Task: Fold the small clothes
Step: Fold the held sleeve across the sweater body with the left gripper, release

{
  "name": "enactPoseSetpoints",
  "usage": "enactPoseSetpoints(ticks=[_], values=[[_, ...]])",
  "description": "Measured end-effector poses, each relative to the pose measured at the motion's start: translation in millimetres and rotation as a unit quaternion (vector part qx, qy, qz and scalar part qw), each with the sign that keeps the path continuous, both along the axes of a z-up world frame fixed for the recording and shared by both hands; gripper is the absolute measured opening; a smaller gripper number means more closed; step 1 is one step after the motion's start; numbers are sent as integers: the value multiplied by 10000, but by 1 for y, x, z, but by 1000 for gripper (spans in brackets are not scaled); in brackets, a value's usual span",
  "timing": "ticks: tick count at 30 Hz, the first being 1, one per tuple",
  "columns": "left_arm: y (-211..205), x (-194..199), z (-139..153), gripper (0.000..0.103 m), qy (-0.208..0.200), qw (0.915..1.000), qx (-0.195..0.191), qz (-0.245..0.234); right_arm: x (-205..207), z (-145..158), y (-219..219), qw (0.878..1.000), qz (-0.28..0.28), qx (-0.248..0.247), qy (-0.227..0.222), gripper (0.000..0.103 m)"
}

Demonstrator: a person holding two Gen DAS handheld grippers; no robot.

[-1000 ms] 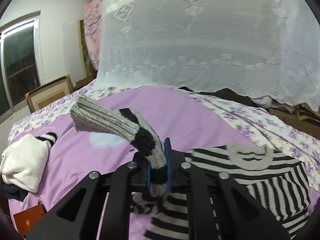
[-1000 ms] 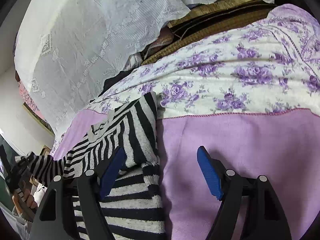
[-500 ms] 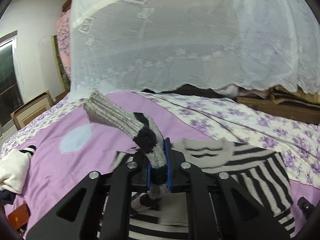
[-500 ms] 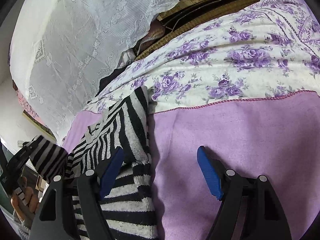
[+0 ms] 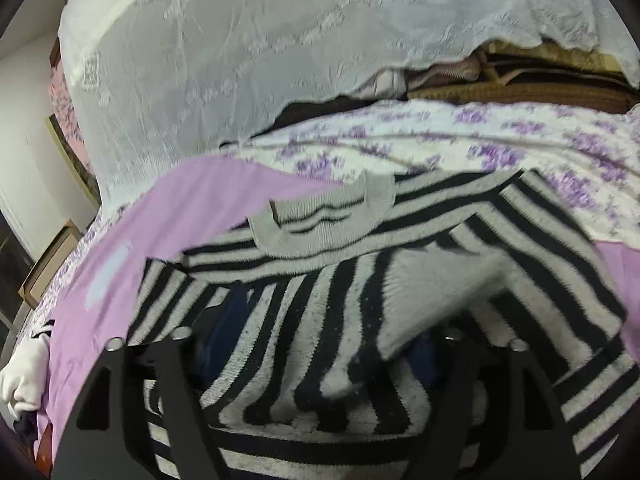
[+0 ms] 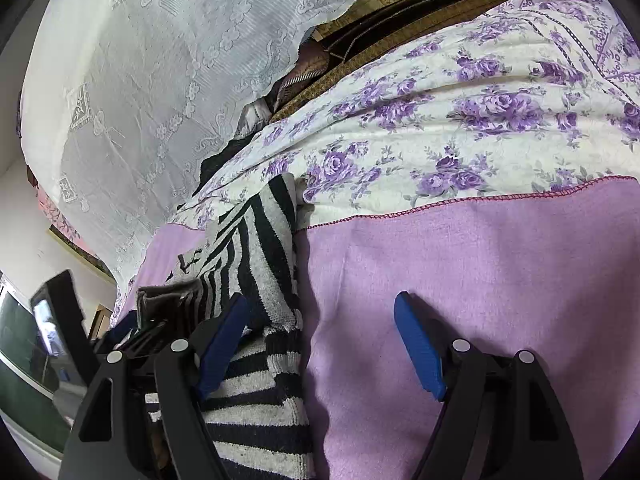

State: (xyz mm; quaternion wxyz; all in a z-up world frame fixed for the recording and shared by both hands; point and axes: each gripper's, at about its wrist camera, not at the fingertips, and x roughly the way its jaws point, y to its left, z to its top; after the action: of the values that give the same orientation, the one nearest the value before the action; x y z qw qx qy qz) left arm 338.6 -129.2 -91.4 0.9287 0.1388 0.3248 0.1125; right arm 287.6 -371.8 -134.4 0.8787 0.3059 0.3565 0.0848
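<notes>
A black-and-grey striped knit sweater [image 5: 420, 240] lies on the purple blanket [image 5: 180, 208], its grey collar [image 5: 320, 220] toward the back. A striped sleeve [image 5: 304, 344] lies draped across the sweater's body and over my left gripper [image 5: 320, 344], whose blue fingers are spread wide and partly hidden under the fabric. In the right wrist view the sweater's right edge [image 6: 272, 248] lies at the left. My right gripper [image 6: 320, 340] is open and empty over the blanket [image 6: 480, 264], its left finger [image 6: 224, 340] at the sweater's edge.
A floral purple-and-white sheet [image 6: 460, 120] borders the blanket at the back. A white lace curtain [image 5: 260, 60] hangs behind the bed. A white garment [image 5: 24, 376] lies at the bed's left edge. The left gripper's body [image 6: 60, 320] shows at the far left of the right wrist view.
My left gripper carried the sleeve right over the sweater's body, lowered, and opened, letting the sleeve go. The right gripper stayed open beside the sweater.
</notes>
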Motion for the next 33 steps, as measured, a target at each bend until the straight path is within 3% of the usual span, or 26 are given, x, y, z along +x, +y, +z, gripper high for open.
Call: enactPoseSetpoints(ticks=[1, 2, 6, 9, 12, 17, 21, 23, 26, 28, 30, 33], values=[[0, -4, 4, 92, -58, 9999, -45, -69, 0, 0, 0, 10000, 3, 1, -11, 76], [0, -12, 11, 94, -168, 9996, -117, -215, 0, 0, 0, 10000, 3, -2, -11, 76], [-1, -29, 24, 97, -131, 9972, -99, -726, 0, 1, 0, 10000, 4, 39, -40, 76], [18, -45, 35, 98, -375, 9966, 114, -718, -4, 5, -5, 9997, -12, 202, -167, 76], [59, -55, 44, 98, -488, 9979, 158, -389, -10, 15, -7, 9984, 31, 402, -386, 76], [152, -52, 39, 98, -312, 9983, 105, 479, -13, 39, 26, 9936, 733, 576, -637, 75], [206, -44, 18, 98, 30, 9943, -474, 952, 3, 41, 77, 9885, 1338, 616, -337, 75], [224, -39, 3, 98, 236, 9906, -801, 1088, 23, 32, 104, 9878, 1465, 529, 45, 74], [237, -32, -22, 99, 603, 9863, -1018, 1153, 48, 13, 128, 9883, 1409, 295, 507, 60], [244, -28, -29, 99, 777, 9831, -1192, 1152, 60, -1, 137, 9886, 1312, 207, 703, 34], [251, -27, -31, 99, 816, 9801, -1378, 1170, 61, 2, 141, 9909, 1215, 76, 582, 18], [254, -29, -33, 99, 768, 9798, -1441, 1156, 55, 24, 146, 9915, 1239, -397, -55, 13]])
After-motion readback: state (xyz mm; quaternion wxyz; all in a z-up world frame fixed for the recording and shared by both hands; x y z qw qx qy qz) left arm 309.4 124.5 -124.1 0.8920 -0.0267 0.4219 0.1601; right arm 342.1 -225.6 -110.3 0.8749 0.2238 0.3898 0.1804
